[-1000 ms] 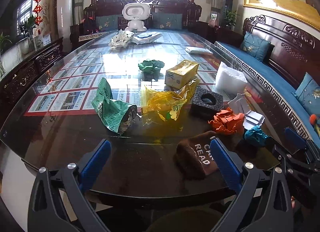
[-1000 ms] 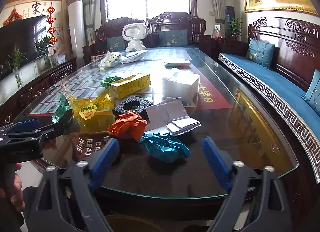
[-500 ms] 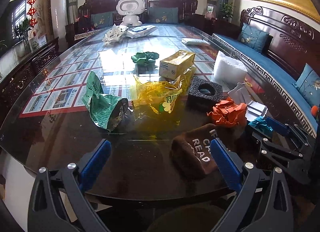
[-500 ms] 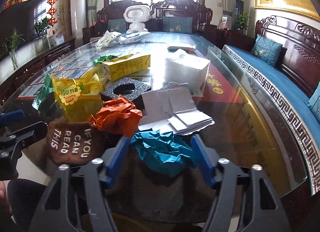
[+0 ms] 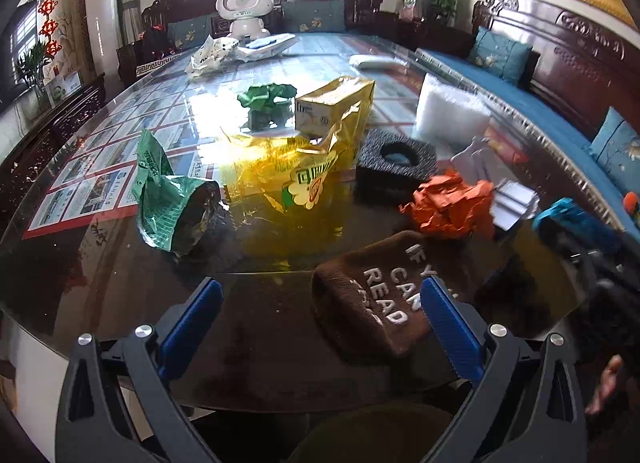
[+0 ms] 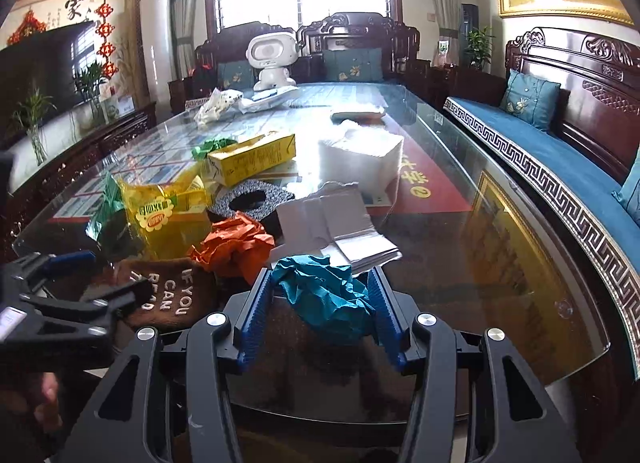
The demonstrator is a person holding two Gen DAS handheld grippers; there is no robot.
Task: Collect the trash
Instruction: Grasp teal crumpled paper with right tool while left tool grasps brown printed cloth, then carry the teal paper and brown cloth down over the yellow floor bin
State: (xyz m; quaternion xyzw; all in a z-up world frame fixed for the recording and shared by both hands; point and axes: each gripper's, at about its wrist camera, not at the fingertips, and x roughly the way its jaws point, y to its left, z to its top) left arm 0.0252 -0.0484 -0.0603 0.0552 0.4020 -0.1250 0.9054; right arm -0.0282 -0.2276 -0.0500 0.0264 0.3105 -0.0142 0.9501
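Crumpled teal paper ball (image 6: 326, 292) sits at near edge of the glass-topped dark wood table (image 6: 520, 263), between the blue pads of my right gripper (image 6: 323, 295), pads pressing both sides of it, pinching it; in left view the ball is a blurred teal patch (image 5: 560, 217) at far right. Just left of it crumpled orange paper wad (image 6: 234, 245), touching or nearly so. Behind the teal ball a stack of folded white paper sheets (image 6: 340, 227), ball overlaps its front edge. Brown fabric pouch with white lettering (image 6: 168, 295) left of orange wad, near table edge. My left gripper (image 5: 320, 317) hovers spread wide above table edge, nothing between its pads, brown pouch just ahead of its right pad. Further back: yellow plastic snack bag (image 5: 296, 179), green foil bag (image 5: 172, 203) lying open to its left, black foam block with round hole (image 5: 396, 157), yellow cardboard carton (image 6: 254, 159), crumpled green paper (image 5: 266, 97), white foam block (image 6: 360, 159). Far end of table white toy robot (image 6: 272, 59)
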